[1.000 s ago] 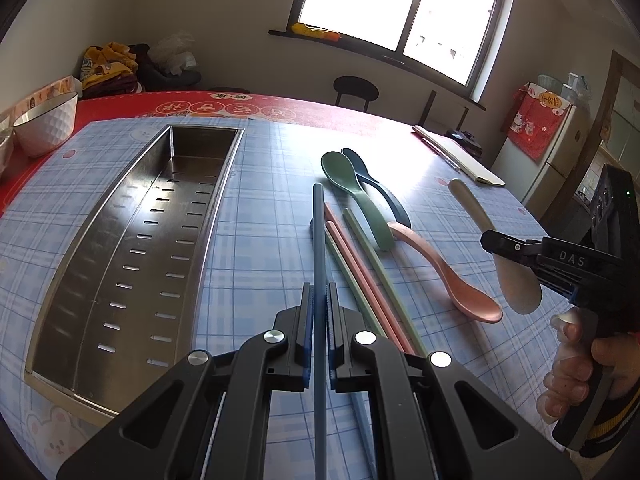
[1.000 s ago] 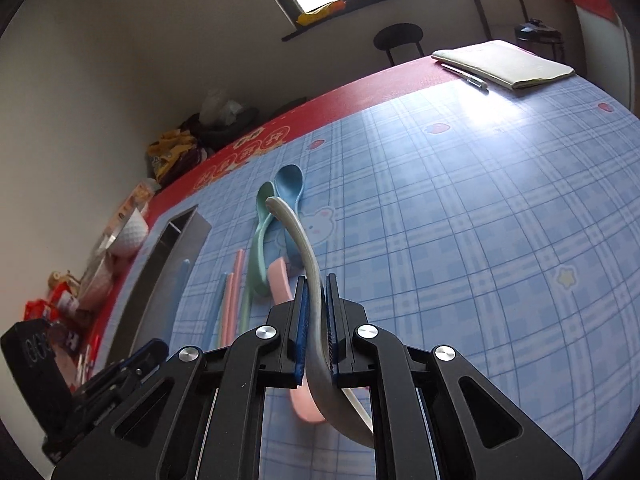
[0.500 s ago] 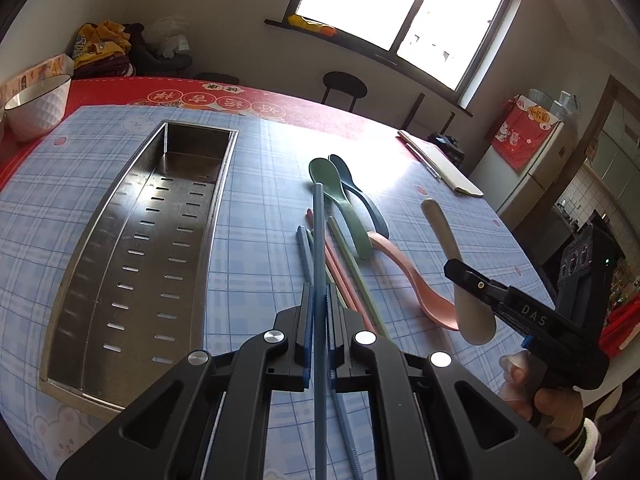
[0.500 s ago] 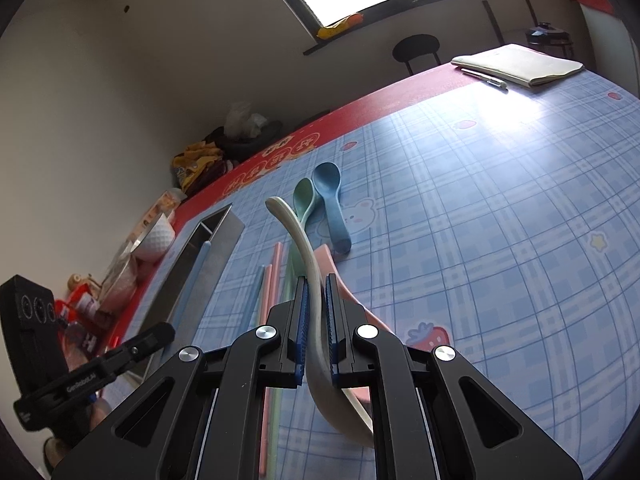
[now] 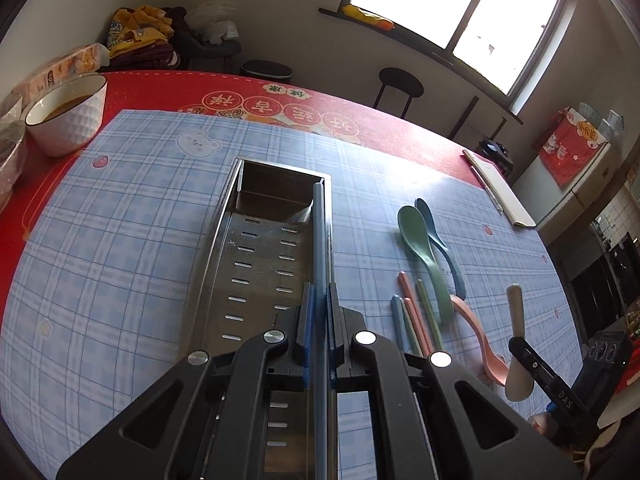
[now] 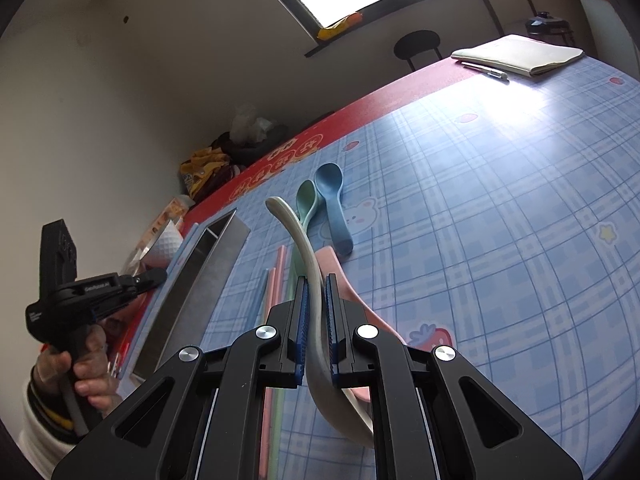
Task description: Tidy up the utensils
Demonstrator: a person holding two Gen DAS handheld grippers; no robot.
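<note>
My left gripper is shut on a blue chopstick, which hangs lengthwise over the right side of the perforated steel tray. To the right, several chopsticks lie on the cloth next to a green spoon, a blue spoon and a pink spoon. My right gripper is shut on a cream spoon held above the pink spoon. From there the tray lies to the left, with the left gripper beside it.
A white bowl and a tissue box stand at the far left on the red table. A notebook with a pen lies at the far right. A person's hand grips the left tool. Stools and a fridge stand beyond the table.
The left gripper has carried the blue chopstick leftward, from above the loose chopsticks to over the steel tray. The right gripper has stayed nearly still with the cream spoon.
</note>
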